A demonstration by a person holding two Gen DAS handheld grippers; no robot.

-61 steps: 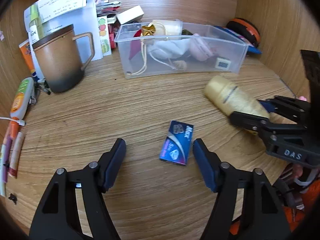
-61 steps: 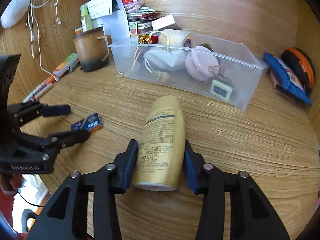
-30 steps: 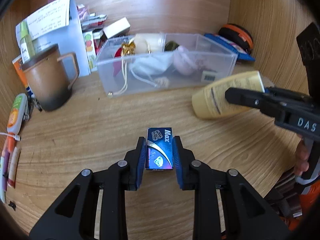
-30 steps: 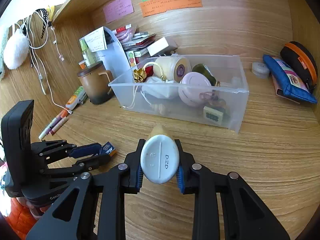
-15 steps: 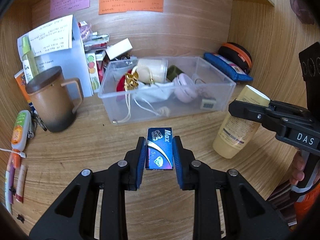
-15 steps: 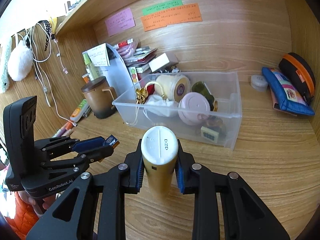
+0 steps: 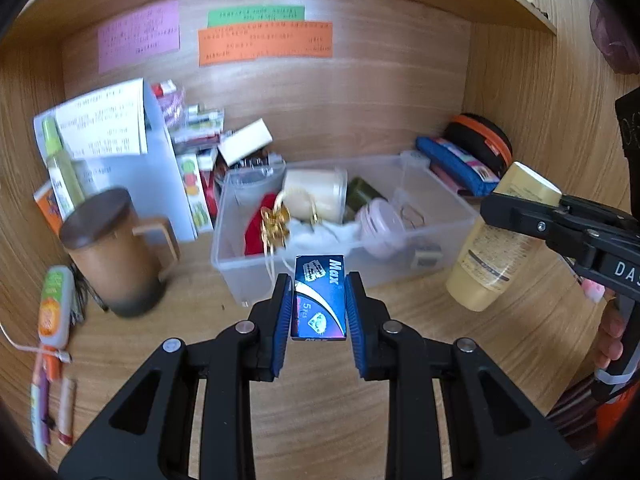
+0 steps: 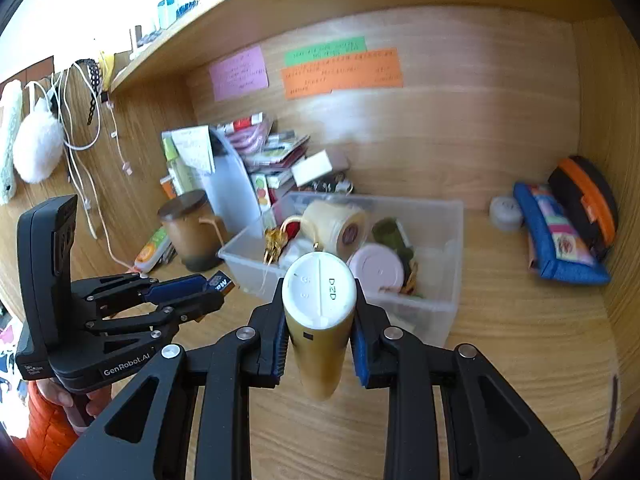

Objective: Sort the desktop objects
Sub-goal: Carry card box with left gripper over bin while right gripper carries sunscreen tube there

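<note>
My left gripper (image 7: 319,304) is shut on a small blue "Max" box (image 7: 319,296) and holds it in the air in front of the clear plastic bin (image 7: 448,216). My right gripper (image 8: 319,312) is shut on a gold bottle with a white cap (image 8: 319,308), held upright above the desk before the same bin (image 8: 448,308). The bottle (image 7: 496,248) and right gripper (image 7: 520,212) show at the right of the left wrist view. The left gripper (image 8: 200,292) with the box (image 8: 220,282) shows at the left of the right wrist view.
The bin holds a cream jar (image 7: 316,190), a pink round case (image 7: 380,224), white cloth and gold ribbon. A brown lidded mug (image 7: 108,252) stands left, with pens (image 7: 52,392) at the desk's left edge. Pouches (image 8: 560,232) lie at the back right. Papers and boxes (image 7: 120,140) stand behind.
Both grippers have risen and tilted up, so the wall notes show more. The box and the bottle stay gripped, higher above the desk and nearer the bin.
</note>
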